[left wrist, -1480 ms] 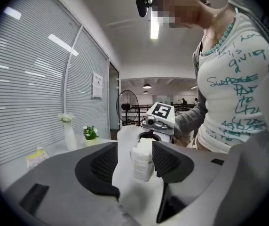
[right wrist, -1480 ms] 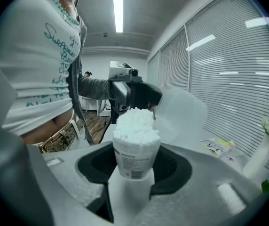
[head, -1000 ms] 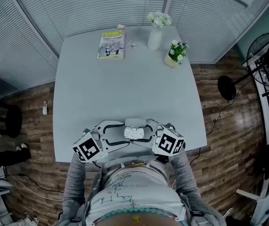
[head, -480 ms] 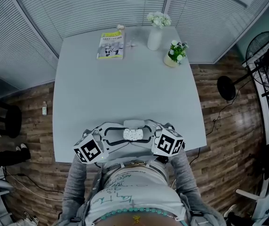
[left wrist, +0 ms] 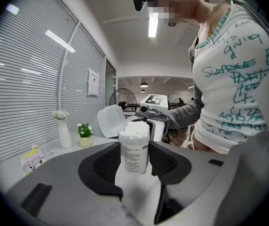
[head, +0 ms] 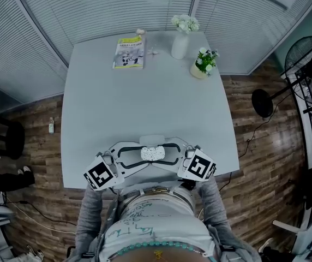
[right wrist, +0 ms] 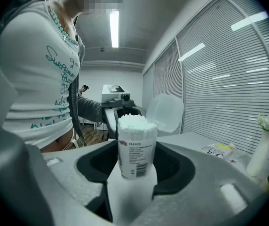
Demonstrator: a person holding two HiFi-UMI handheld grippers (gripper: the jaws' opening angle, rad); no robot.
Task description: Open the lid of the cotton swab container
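A clear cotton swab container (head: 152,153) full of white swabs stands near the table's front edge, its translucent lid (head: 151,140) flipped back open. My left gripper (head: 145,155) reaches in from the left. Its jaws have just been closing, and both black pads now press the container (left wrist: 134,147). My right gripper (head: 161,155) faces it from the right. Its jaws have just been opening, and the container (right wrist: 135,147) stands between them with a gap on each side. The open lid (left wrist: 112,121) shows behind the container, as in the right gripper view (right wrist: 165,113).
At the far side of the grey table (head: 145,102) lie a booklet (head: 129,52), a white vase of flowers (head: 180,43) and a small potted plant (head: 203,61). My body is right behind the front edge. A fan (head: 309,59) stands off to the right.
The left jaws have narrowed onto the container. The container and its lid have shifted a little to the left. The right jaws have widened and the right cube has moved slightly outward.
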